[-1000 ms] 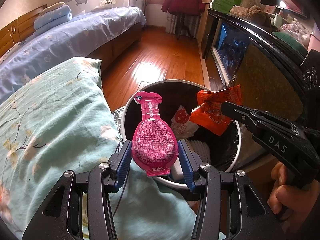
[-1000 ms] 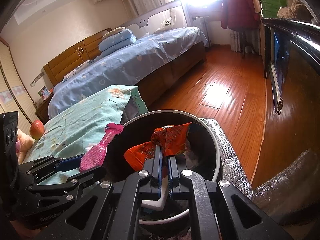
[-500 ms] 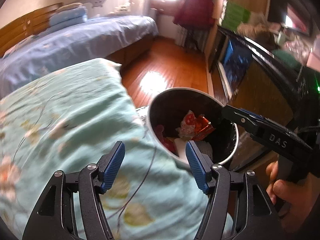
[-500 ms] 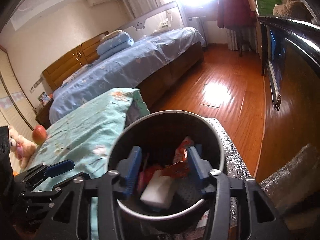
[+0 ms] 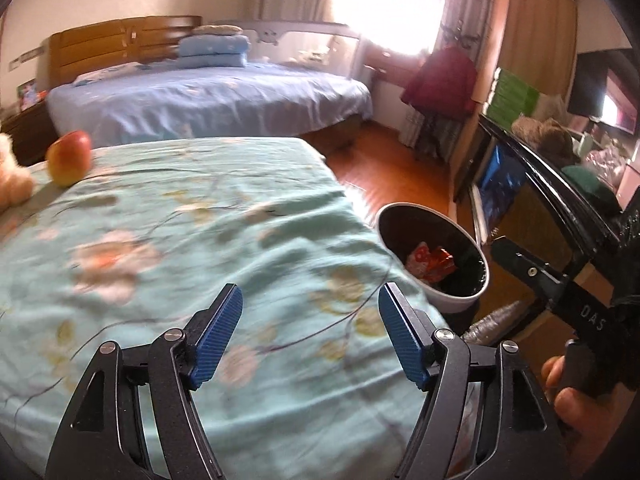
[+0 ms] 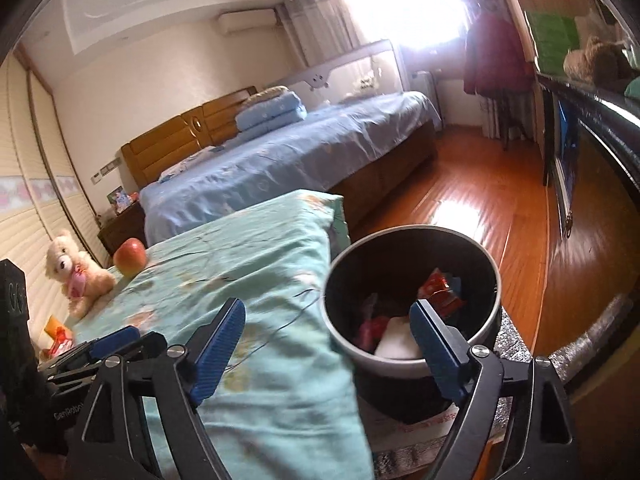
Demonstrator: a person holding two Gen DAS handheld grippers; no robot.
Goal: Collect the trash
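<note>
The round trash bin [image 5: 460, 300] [image 6: 412, 227] stands on the floor beside the teal flowered bedcloth [image 5: 200, 220]. Inside lie an orange wrapper [image 5: 434, 262] [image 6: 440, 292], a pink pouch [image 6: 370, 328] and a white piece [image 6: 396, 344]. My left gripper [image 5: 310, 336] hangs over the cloth, left of the bin, its jaws opening with nothing between them. My right gripper [image 6: 326, 348] hovers at the bin's near left rim, jaws opening wide and empty. Another orange wrapper [image 6: 56, 336] lies on the cloth at the far left, beyond the left gripper [image 6: 108, 344].
An apple [image 5: 68, 156] [image 6: 129, 256] and a teddy bear [image 6: 76, 276] sit at the cloth's far left end. A blue bed [image 6: 280, 152] stands behind. A dark cabinet [image 5: 540, 184] lines the right side, with wooden floor [image 6: 480, 208] between.
The pink pouch left my left gripper and the orange wrapper left my right one; both now lie in the bin. Both grippers widened and drew back leftward, over the cloth.
</note>
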